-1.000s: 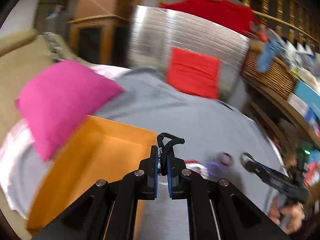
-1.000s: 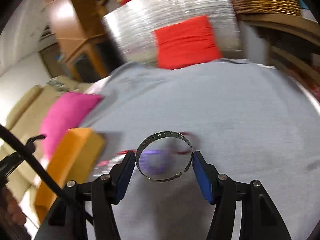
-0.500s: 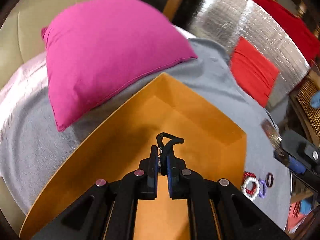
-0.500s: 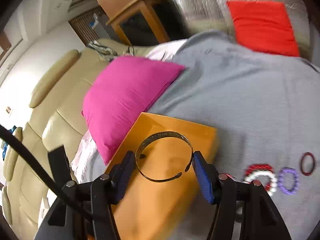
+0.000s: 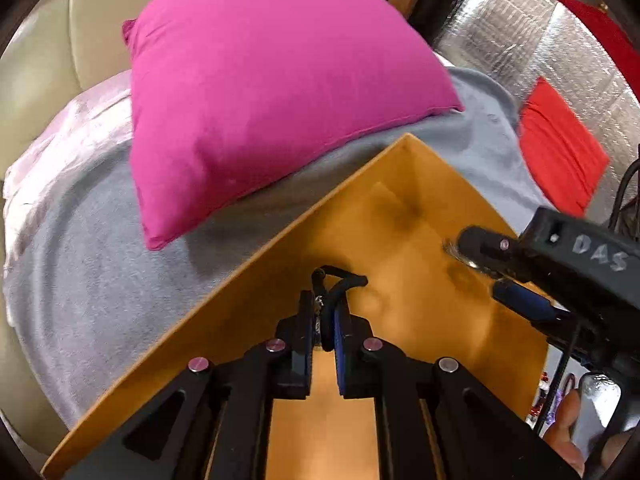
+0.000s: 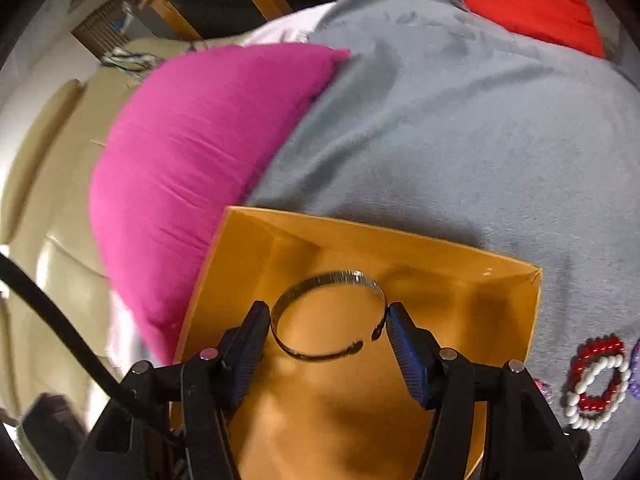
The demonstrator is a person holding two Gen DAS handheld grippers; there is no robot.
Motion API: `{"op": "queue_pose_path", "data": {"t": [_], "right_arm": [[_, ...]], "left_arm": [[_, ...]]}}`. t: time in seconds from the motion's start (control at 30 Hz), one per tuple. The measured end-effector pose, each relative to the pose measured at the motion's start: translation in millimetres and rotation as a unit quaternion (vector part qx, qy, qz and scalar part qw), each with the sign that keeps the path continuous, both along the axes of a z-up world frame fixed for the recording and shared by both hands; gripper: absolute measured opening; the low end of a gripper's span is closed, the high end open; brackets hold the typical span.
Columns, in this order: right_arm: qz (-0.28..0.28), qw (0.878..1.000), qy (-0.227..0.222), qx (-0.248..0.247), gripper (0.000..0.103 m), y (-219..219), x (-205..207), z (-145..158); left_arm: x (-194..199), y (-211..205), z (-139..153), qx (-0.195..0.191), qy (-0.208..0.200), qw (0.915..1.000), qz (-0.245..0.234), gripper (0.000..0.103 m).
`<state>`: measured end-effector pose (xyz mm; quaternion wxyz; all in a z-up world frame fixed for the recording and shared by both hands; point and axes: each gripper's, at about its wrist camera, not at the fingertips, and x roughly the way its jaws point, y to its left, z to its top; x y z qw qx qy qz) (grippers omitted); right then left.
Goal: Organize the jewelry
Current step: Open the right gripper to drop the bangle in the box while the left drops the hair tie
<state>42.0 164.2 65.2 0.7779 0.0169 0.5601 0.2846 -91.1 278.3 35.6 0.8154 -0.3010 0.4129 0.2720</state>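
- Left wrist view: the orange box (image 5: 404, 240) lay open on the grey blanket (image 5: 100, 280), one corner pointing away from the camera, with the pink pillow (image 5: 260, 92) just beyond its far-left wall.
- The part of the box floor in view was bare orange card with only shadows on it; nothing lay loose there.
- The left claw (image 5: 322, 320) hung over the box interior, tilted steeply down, its blue pads pressed almost together on a black cord (image 5: 340, 280) whose loop and loose end stuck out past the tips.
- The right claw (image 5: 496, 276) reached in from the right over the same box, a glint of the silver bangle (image 5: 454, 248) showing at its tips; a fingertip (image 5: 564, 428) showed at the lower right edge.
- A red cushion (image 5: 560, 152) leaned on a silver foil panel (image 5: 520, 28) past the blanket.
- Right wrist view: the right claw (image 6: 326, 340) pointed down into the box (image 6: 440, 256), which took up the lower middle of the frame.
- The open-ended bangle (image 6: 328, 280) sat between the pads, which were set wide and had just been opening a little further; the left pad touched it, and whether the right one did I could not tell.
- Beaded bracelets (image 6: 596, 380), red and white with a purple one beside them, lay on the blanket (image 6: 440, 120) just right of the box, outside it.
- The pillow (image 6: 192, 152) lay against the box's left side.
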Motion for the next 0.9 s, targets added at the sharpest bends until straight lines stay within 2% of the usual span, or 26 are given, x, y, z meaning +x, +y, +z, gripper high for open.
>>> {"op": "queue_pose_path", "data": {"t": [0.03, 0.07, 0.1, 0.13, 0.17, 0.23, 0.33, 0.57, 0.67, 0.77, 0.9], "right_arm": [[-0.003, 1.000, -0.005, -0.018, 0.064, 2, 1, -1], [-0.003, 1.000, -0.008, -0.027, 0.065, 1, 1, -1], [-0.003, 1.000, -0.011, -0.027, 0.064, -2, 1, 2], [-0.004, 1.000, -0.016, -0.020, 0.064, -6, 0, 6], [-0.004, 1.000, -0.025, -0.011, 0.064, -11, -3, 14], [0.006, 0.999, -0.039, 0.003, 0.064, -19, -8, 27], [0.016, 0.997, -0.079, 0.020, 0.065, -49, -21, 55], [-0.034, 0.987, -0.133, 0.079, 0.065, -183, -37, 101], [-0.075, 0.983, -0.132, 0.101, 0.065, -258, -42, 98], [-0.111, 0.981, -0.120, 0.108, 0.064, -312, -45, 83], [-0.165, 0.974, -0.084, 0.131, 0.058, -374, -44, 42]], "left_arm": [[-1, 1, 1, 0.003, 0.002, 1.0000, 0.002, 0.011], [-2, 2, 1, 0.006, 0.003, 1.0000, 0.003, 0.018], [-3, 2, 2, 0.008, 0.006, 0.9999, 0.006, 0.023], [-5, 3, 3, 0.009, 0.007, 0.9999, 0.010, 0.033], [-7, 3, 5, 0.010, 0.003, 0.9998, 0.015, 0.036], [-11, 0, 13, 0.014, -0.010, 0.9997, 0.017, 0.037], [-17, -10, 29, 0.051, -0.024, 0.9984, 0.005, 0.039], [-20, -42, 57, 0.091, -0.060, 0.9937, -0.028, 0.041], [-19, -71, 73, 0.131, -0.083, 0.9863, -0.056, 0.041], [-9, -99, 83, 0.153, -0.106, 0.9784, -0.090, 0.041], [1, -143, 92, 0.192, -0.124, 0.9621, -0.149, 0.041]]}}
